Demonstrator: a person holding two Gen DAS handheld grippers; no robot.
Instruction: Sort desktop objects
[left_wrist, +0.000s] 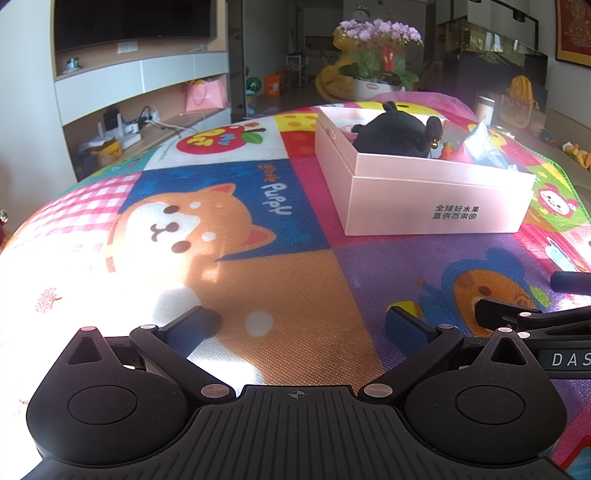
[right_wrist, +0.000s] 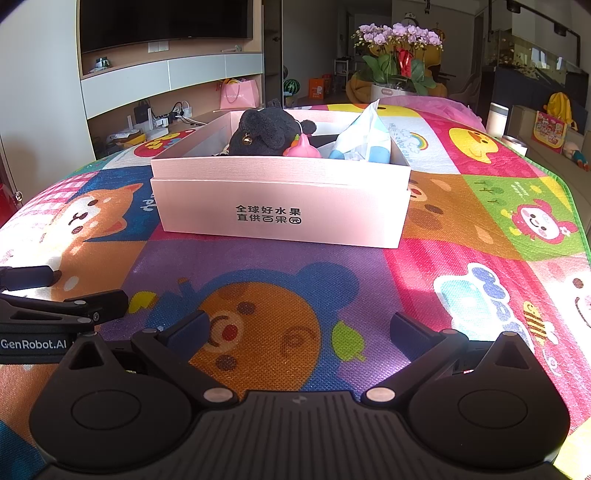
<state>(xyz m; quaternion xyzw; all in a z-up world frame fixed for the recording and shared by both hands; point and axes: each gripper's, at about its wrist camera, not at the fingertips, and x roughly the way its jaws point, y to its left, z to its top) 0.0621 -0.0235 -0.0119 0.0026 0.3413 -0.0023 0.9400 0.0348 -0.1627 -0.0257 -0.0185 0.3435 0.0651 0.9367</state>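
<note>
Box (right_wrist: 280, 206) holds one black plush (right_wrist: 266, 133), one pink toy (right_wrist: 303, 149), one blue-white packet (right_wrist: 364, 138); both jaws spread, empty.

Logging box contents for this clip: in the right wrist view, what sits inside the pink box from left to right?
Black plush toy → small pink toy → blue-and-white packet, all inside the pink box.
</note>
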